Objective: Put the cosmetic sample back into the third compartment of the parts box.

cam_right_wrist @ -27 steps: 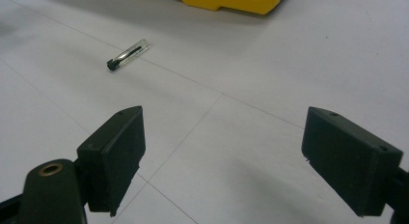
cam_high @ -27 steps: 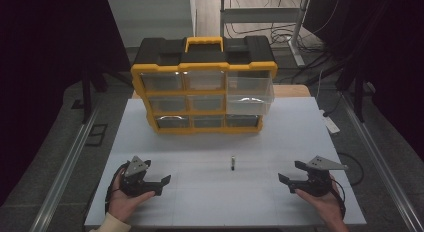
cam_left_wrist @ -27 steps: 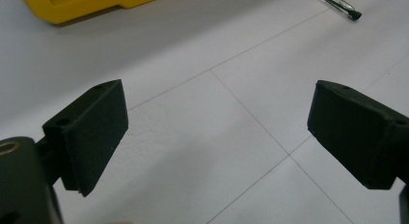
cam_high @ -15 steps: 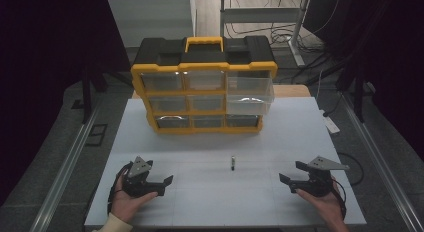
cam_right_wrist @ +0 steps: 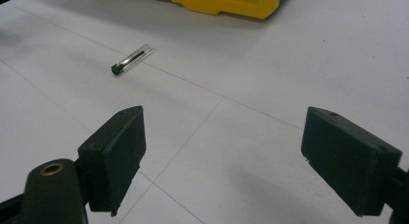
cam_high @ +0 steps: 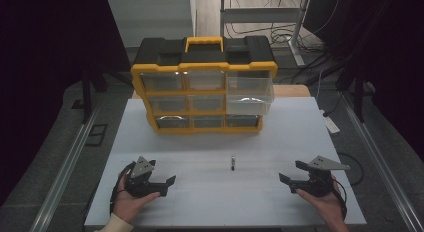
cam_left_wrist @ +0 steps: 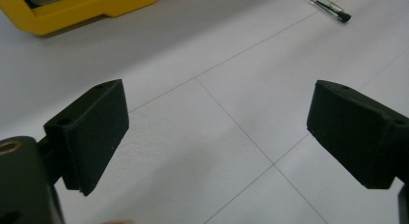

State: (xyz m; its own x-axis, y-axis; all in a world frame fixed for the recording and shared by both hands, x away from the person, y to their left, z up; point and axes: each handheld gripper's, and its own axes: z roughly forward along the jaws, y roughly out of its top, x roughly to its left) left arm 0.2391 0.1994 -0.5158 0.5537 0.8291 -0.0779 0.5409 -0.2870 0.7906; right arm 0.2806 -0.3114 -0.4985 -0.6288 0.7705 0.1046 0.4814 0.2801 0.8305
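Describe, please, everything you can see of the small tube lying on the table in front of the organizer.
The small tube is a slim clear cylinder, glass or plastic by its look, with a black cap at one end and a thin dark line inside. It lies flat on the white table, alone, between both open claws and before the yellow organizer, touching nothing else.

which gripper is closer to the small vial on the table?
Right, narrowly. The vial lies between them; the right gripper sits to its right and the left gripper farther off to its left, both open and nearer the person.
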